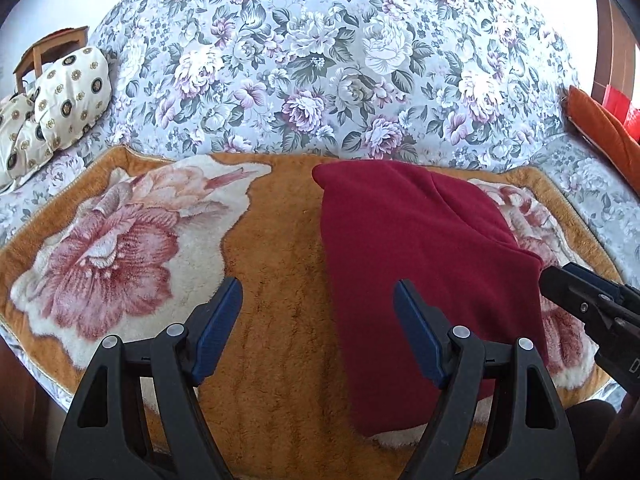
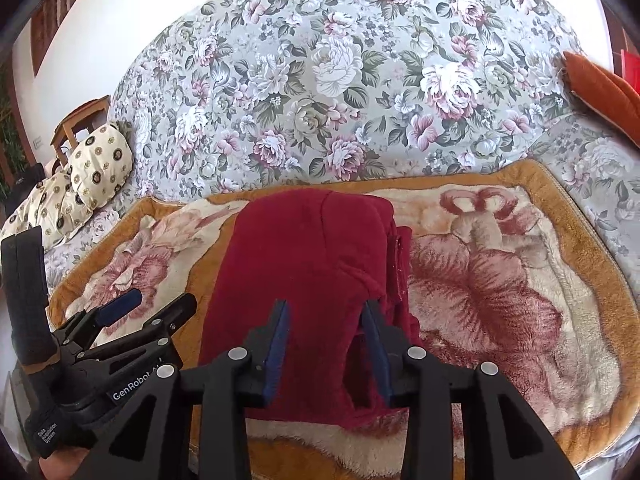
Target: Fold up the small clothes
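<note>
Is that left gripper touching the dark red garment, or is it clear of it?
Apart. In the left wrist view the left gripper stands wide open with bare blanket between its fingers, and the red garment lies flat behind them, gripped by neither.

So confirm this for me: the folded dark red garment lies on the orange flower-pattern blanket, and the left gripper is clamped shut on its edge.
One thing is wrong. The dark red garment does lie folded on the orange blanket, but the left gripper is not clamped on it: the left wrist view shows its jaws wide apart and holding nothing.
</note>
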The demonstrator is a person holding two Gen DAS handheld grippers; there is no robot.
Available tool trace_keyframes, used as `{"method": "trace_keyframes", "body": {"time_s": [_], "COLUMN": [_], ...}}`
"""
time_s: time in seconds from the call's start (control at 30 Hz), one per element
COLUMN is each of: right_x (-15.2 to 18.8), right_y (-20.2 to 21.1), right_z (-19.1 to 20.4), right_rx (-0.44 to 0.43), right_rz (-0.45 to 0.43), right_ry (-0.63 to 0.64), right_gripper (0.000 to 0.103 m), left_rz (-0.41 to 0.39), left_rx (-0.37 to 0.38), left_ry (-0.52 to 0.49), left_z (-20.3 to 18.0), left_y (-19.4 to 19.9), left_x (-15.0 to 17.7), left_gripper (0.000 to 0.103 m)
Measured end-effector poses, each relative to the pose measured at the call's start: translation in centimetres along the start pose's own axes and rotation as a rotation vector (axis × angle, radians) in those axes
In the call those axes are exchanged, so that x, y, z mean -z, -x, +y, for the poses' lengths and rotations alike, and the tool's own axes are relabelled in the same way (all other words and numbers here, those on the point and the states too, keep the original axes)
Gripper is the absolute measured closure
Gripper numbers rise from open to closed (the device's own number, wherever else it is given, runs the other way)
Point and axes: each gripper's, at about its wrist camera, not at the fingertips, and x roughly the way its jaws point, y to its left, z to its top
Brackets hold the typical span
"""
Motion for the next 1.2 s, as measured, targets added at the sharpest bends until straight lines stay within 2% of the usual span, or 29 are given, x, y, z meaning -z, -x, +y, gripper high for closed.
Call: {"method": "trace_keyframes", "body": {"time_s": [0.17,0.27,0.73,1.2], "right_x": [0.0,-0.05,0.01,0.14], "right_y": [0.36,0.45,0.22,-0.25], "right_z": [-0.3,-0.47,-0.63,-0.83], "right_rx": [0.023,0.032,0.025,0.018], "right_rz": [-0.018,-0.027,-0.034,-0.018], "right_ry": [0.002,-0.002,-0.012,-0.024], "right_gripper": [0.064,0.062,0.062,0.061], "left_rz": [-0.004,0.002,-0.031,-0.024], "left_rx": [-0.041,-0.027,-0.046,-0.038], "left_ry": [-0.021,-0.009,-0.044,-0.05], "left_z": [0.0,0.2,-0.29,-0.6], "left_y": [-0.17,-0.28,0.08,-0.12], "left_x": [-0.06,-0.07,-0.21,-0.37], "left_gripper": [0.025,0.025,0.025,0.025]}}
